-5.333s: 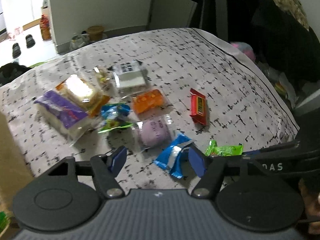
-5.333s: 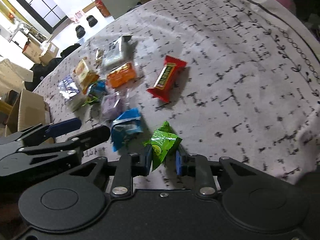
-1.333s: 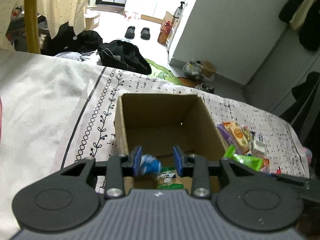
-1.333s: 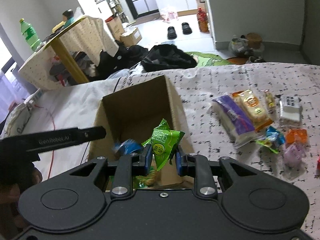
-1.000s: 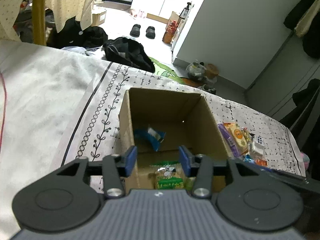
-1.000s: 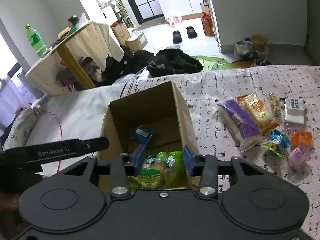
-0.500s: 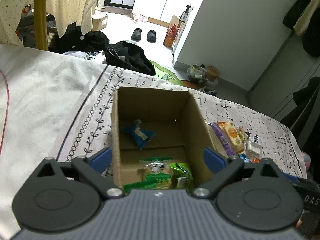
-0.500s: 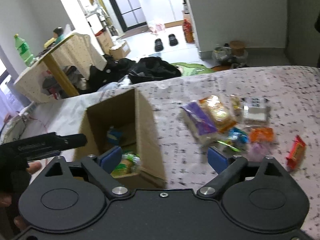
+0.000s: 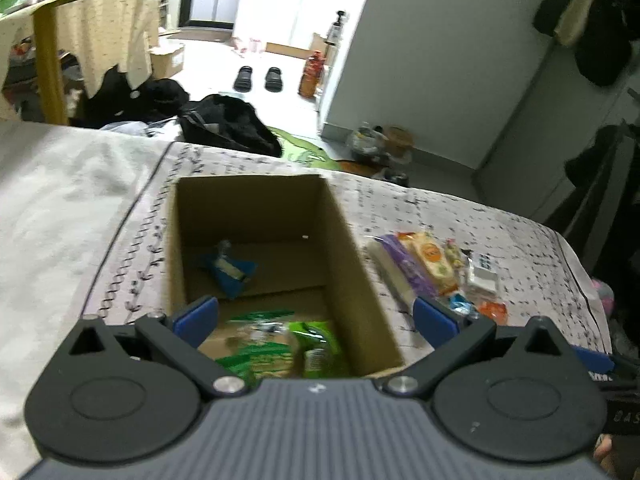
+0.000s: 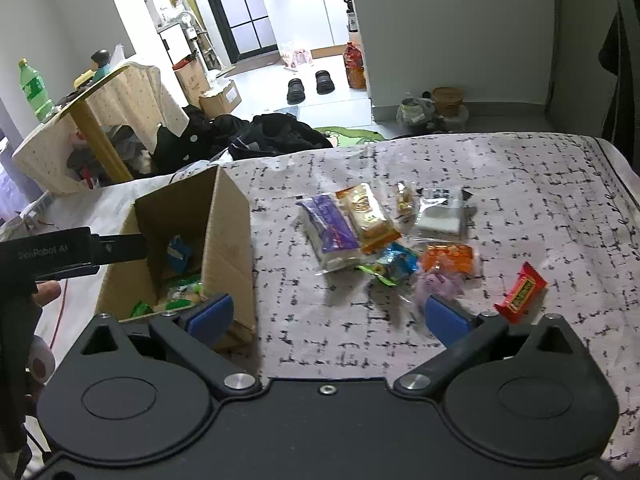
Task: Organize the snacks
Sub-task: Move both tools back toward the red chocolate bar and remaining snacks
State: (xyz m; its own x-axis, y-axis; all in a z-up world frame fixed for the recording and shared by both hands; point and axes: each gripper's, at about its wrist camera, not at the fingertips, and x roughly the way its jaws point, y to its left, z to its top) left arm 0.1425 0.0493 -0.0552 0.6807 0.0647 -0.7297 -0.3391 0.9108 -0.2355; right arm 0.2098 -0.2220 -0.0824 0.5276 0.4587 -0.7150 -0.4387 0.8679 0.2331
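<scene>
Both grippers, left gripper [image 9: 316,316] and right gripper [image 10: 326,316], have just opened; fingers wide apart, nothing between them. Cardboard box [image 9: 344,240] holds blue packet [image 9: 230,274] and green packets [image 9: 316,344]. Remaining snacks [image 10: 384,236] lie loose mid-bed, beside the box: task partly done.

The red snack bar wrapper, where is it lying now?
In the right wrist view the red snack bar wrapper lies alone on the patterned cloth, at the right end of the loose snacks, just right of the orange packet.
</scene>
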